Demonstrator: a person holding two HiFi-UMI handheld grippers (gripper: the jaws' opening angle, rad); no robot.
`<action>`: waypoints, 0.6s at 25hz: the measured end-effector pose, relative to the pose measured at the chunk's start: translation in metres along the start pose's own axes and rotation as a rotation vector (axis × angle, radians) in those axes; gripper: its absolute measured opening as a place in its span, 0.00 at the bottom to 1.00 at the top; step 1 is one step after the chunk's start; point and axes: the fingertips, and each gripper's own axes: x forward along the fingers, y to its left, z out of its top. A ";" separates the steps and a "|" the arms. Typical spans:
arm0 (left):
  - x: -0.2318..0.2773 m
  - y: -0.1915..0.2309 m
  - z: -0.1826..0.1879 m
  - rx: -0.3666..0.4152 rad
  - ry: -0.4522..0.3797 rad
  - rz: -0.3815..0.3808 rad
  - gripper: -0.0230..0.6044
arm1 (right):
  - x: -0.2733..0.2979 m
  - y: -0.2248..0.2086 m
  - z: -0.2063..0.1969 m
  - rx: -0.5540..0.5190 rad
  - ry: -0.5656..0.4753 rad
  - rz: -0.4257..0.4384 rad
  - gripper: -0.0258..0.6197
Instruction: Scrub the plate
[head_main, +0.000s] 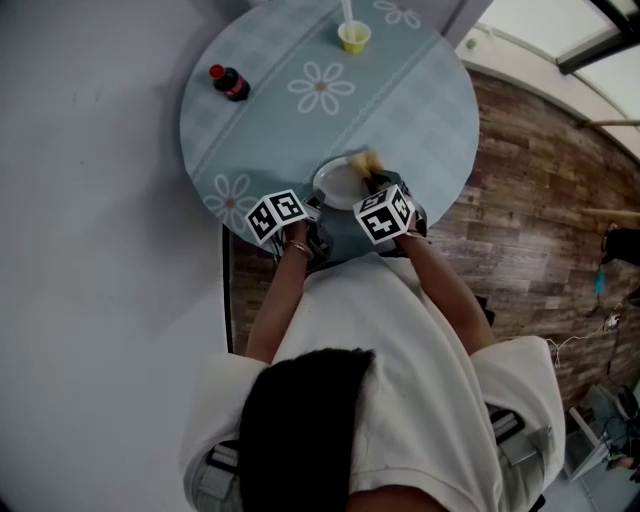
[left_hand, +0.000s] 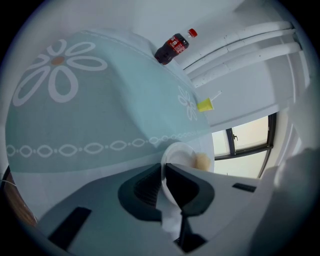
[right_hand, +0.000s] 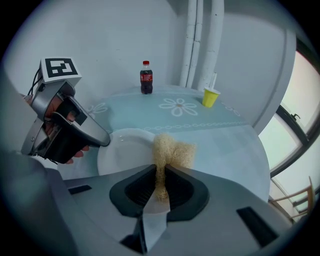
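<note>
Plate pinned at the near edge of the table (head_main: 300, 130)
Left gripper (left_hand: 163, 172) is clamped on the plate (right_hand: 125, 150) rim, right gripper (right_hand: 161, 172) is pinching a tan scrubber (right_hand: 172, 150) at the plate's right edge. Bottle (head_main: 229, 82) and cup (head_main: 353, 37) sit further back.

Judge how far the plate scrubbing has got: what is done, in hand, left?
Done: the left gripper is clamped on the rim of the plate, and the right gripper pinches the scrub pad. In hand: the pad is at the plate's edge. Left: working across the plate's face; it looks white, so how much is scrubbed cannot be told.
</note>
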 end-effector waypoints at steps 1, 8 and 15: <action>0.000 0.000 0.000 0.003 0.003 0.000 0.09 | 0.000 0.001 0.000 -0.002 0.002 0.000 0.14; -0.001 0.000 0.000 0.012 0.008 0.001 0.09 | 0.006 0.006 0.009 -0.028 0.001 0.034 0.14; 0.001 0.000 0.001 0.008 0.020 -0.002 0.09 | 0.016 0.024 0.028 -0.115 0.000 0.079 0.14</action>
